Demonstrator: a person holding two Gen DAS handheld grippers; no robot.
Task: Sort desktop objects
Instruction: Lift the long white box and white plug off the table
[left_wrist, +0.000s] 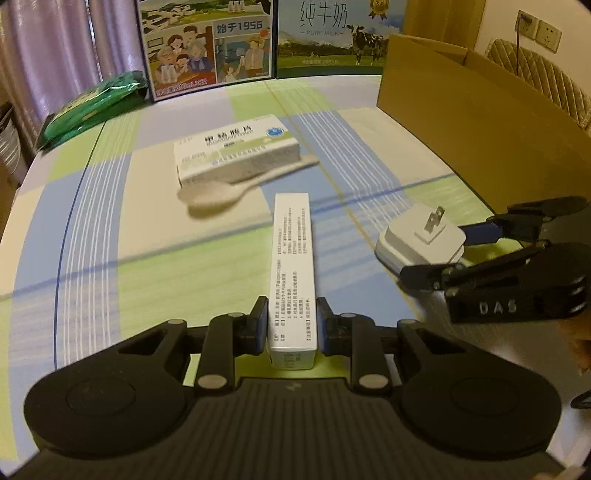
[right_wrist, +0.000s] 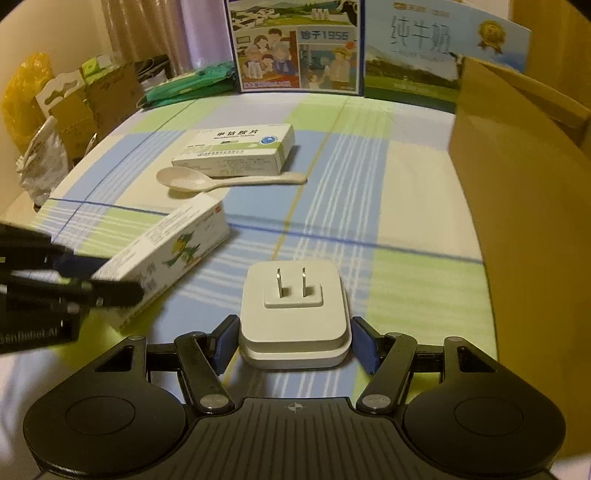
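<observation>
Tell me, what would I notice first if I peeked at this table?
Probably the two black grippers, each gripping something: the left gripper squeezes a long white box, and the right gripper clamps a white plug adapter with its prongs pointing up. Behind them, a pale spoon lies beside a medicine box.

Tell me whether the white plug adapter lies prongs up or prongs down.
Prongs up. The white square plug adapter shows both metal prongs on its top face, between the right gripper fingers.
</observation>
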